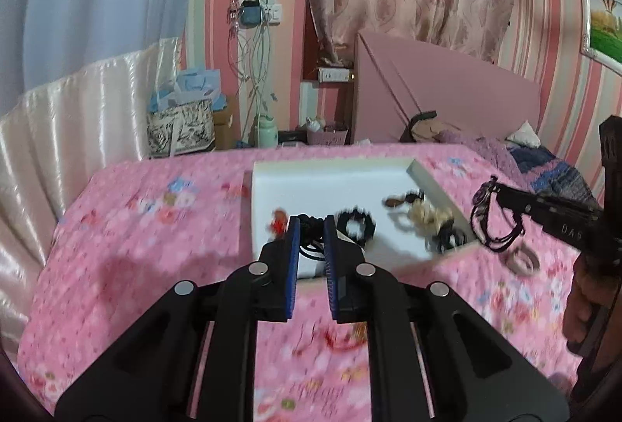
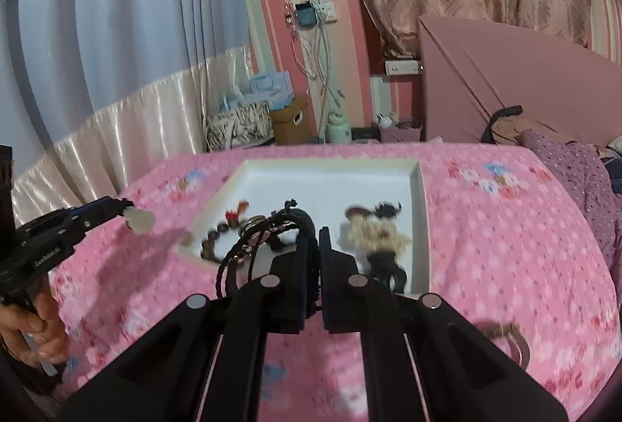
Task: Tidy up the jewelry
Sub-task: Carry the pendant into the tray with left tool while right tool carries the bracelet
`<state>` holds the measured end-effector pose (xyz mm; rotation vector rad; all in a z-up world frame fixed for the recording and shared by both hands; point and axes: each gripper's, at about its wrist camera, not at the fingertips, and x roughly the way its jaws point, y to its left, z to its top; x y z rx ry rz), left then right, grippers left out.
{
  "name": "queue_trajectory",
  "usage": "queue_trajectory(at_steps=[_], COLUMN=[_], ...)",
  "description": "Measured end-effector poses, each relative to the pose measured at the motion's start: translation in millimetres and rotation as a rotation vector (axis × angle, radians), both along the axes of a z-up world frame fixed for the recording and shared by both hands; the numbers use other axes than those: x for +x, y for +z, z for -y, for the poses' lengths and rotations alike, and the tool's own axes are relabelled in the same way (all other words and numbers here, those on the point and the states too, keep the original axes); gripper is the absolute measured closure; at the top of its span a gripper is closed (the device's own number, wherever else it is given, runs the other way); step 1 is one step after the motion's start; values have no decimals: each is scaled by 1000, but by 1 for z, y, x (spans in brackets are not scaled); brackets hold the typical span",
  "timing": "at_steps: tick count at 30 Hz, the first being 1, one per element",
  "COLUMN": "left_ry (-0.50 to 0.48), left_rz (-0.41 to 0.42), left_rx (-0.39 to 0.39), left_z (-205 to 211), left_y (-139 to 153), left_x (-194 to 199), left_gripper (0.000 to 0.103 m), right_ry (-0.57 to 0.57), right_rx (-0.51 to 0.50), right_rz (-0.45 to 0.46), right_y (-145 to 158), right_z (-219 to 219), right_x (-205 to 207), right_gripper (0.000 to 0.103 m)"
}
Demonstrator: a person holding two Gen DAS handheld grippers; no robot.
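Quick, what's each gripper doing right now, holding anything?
Left gripper: shut on a small whitish piece.
Right gripper: shut on a black corded bracelet, lifted above the white tray.

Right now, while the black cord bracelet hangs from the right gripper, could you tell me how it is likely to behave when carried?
The black cord bracelet is probably floppy: its strands droop in loops from the right gripper. Pinched at one spot, it will likely swing. Its metal charm may weigh one side down.
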<state>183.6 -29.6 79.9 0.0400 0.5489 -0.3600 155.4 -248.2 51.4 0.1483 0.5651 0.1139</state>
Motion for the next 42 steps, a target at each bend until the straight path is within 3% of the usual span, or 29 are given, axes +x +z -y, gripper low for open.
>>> queue_trajectory(at_steps=[6,12,19,22,30,42], left_ry=[29,57,73,66,65,77], left_rz=[10,-20,-109,-159,-266,-299], left_rx=[-9,2,-11,9,24,112], left_z=[18,32,55,66,65,73], left_y=[17,7,-43,-68,-103,-113], left_x=[53,110,173,193,209,206], left_gripper=[93,93,93,93,93,92], right_ry=[9,4,4,1,-25,-67], right_rx=[4,10,76,40,-23,-124], right_rz=[25,28,-46,-106,-271,-365], right_y=[25,36,0,-27,-81,-96], right_z=[-5,3,8,3,-9,-17], right_x=[41,91,157,183,216,220], right_gripper=[98,98,98,98,98,95])
